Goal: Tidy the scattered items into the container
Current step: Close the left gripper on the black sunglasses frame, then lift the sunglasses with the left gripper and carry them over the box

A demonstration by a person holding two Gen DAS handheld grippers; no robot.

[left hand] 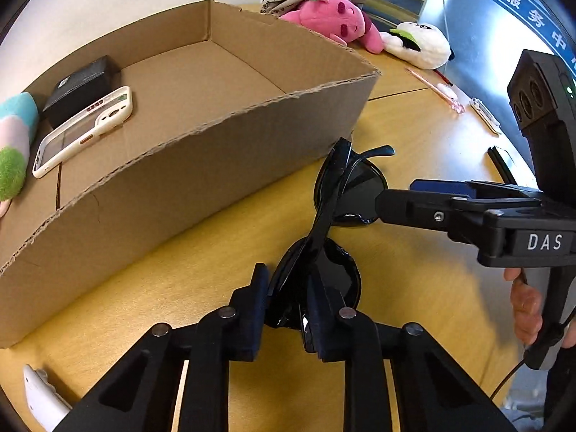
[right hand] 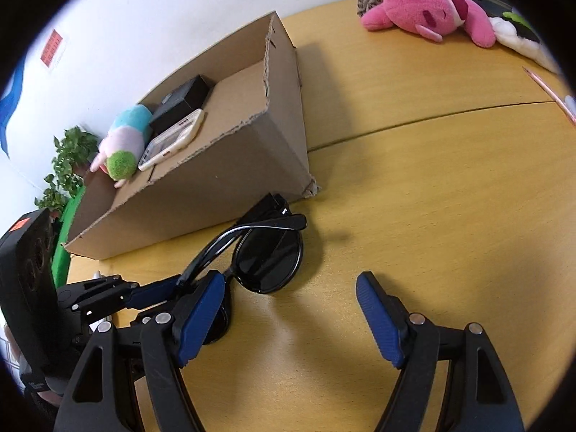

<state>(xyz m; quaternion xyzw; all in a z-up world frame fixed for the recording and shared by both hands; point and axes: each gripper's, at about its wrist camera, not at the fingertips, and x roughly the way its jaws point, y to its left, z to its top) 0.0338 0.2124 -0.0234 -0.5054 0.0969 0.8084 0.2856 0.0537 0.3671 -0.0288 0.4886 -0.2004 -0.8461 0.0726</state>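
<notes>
Black sunglasses stand on edge on the yellow table, beside the near wall of the cardboard box. My left gripper is shut on the near lens and frame of the sunglasses. My right gripper is open and empty, its fingers on either side of bare table just right of the sunglasses; it also shows from the side in the left wrist view. The box holds a black case, a white phone case and a pastel plush.
A pink plush, a white plush and grey cloth lie at the table's far side. A pink pen and a small white item lie at right. A white object lies at the near left edge.
</notes>
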